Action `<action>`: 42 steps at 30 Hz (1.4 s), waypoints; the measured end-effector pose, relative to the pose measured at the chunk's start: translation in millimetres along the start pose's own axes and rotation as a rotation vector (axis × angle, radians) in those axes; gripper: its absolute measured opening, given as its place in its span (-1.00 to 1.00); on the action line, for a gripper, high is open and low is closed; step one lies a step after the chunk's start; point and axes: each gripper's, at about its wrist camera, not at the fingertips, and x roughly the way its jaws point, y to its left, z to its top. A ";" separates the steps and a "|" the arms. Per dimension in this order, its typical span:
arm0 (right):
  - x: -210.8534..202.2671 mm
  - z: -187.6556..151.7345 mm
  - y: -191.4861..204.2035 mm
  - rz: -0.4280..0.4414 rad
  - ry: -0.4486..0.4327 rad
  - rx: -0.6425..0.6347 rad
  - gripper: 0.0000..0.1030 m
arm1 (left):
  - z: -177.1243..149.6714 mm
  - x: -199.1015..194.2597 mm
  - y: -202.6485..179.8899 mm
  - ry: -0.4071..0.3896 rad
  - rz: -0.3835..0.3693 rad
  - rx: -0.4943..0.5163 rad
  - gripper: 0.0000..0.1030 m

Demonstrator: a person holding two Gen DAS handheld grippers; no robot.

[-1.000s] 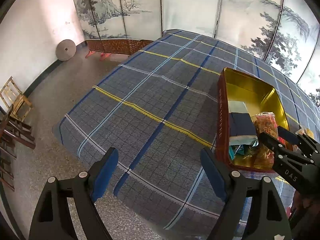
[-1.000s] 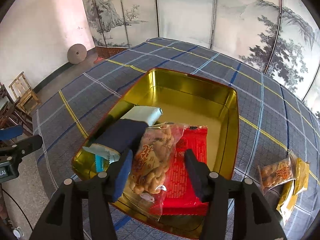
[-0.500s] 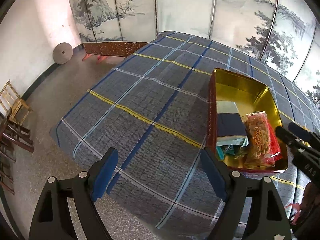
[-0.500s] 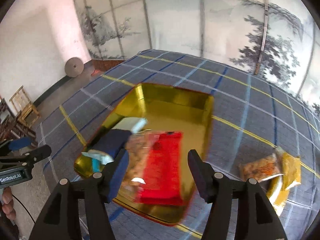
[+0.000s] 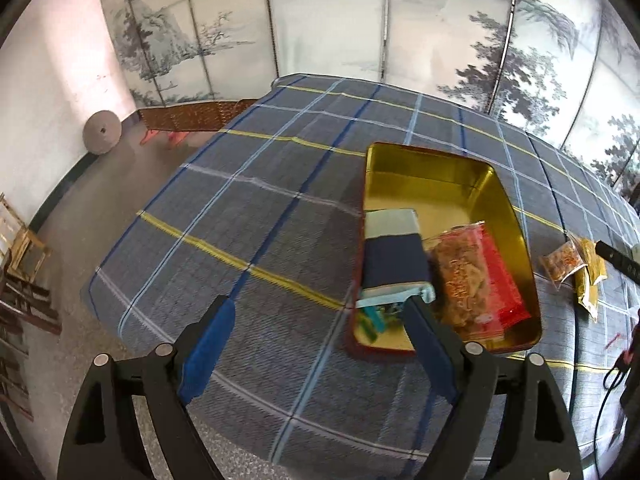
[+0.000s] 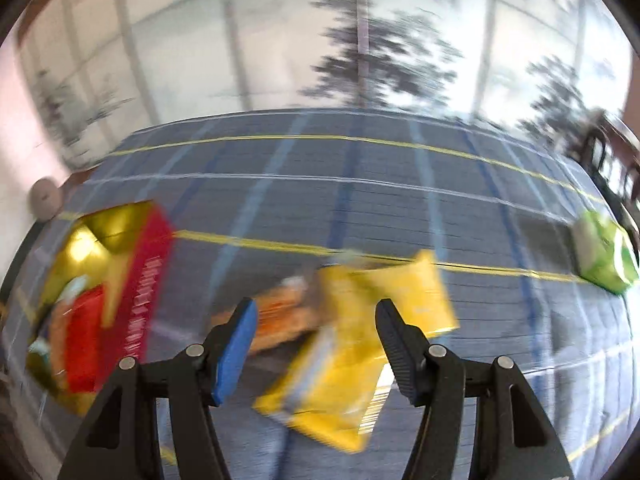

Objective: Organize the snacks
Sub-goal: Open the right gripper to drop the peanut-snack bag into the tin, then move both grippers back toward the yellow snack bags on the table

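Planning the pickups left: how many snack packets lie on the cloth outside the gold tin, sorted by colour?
yellow packets: 2
orange snack bag: 1
green packet: 1
Total: 4 (the right wrist view is blurred)

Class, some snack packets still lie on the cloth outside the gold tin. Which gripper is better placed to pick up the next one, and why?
Right. The right gripper is open with the yellow packets directly ahead between its fingers. The left gripper is open over bare cloth beside the tin, far from them.

No legible text; printing on the red packet (image 5: 505,280) too blurred.
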 end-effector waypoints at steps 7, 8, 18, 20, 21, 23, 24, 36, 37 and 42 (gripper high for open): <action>31.1 26.7 -39.7 -0.079 0.064 0.097 0.21 | 7.3 6.2 -24.0 0.006 -0.005 0.037 0.65; 36.3 30.8 -41.2 -0.086 0.076 0.099 0.21 | 8.1 7.4 -26.2 0.008 -0.004 0.041 0.65; 74.4 39.2 -31.4 -0.195 0.179 -0.021 0.21 | 22.0 18.0 -61.1 0.018 -0.023 0.103 0.65; 72.7 33.4 -30.8 -0.186 0.188 -0.048 0.21 | 25.2 20.1 -70.4 0.019 -0.032 0.118 0.65; 69.4 29.9 -29.6 -0.179 0.186 -0.063 0.21 | 26.3 21.0 -74.3 0.019 -0.038 0.124 0.65; 61.9 20.2 -30.7 -0.161 0.180 -0.100 0.21 | 27.9 21.9 -83.2 0.018 -0.052 0.139 0.65; 57.8 15.3 -32.4 -0.156 0.177 -0.112 0.21 | 28.6 22.3 -89.9 0.016 -0.060 0.150 0.65; 22.3 -31.8 -86.7 -0.079 0.111 -0.084 0.22 | 29.7 27.7 -158.9 -0.009 -0.132 0.306 0.66; 22.8 -33.5 -89.7 -0.078 0.108 -0.080 0.22 | 30.8 28.3 -164.5 -0.016 -0.135 0.318 0.66; 27.8 -38.6 -105.3 -0.012 0.077 -0.019 0.22 | 35.0 34.5 -192.4 -0.026 -0.163 0.371 0.67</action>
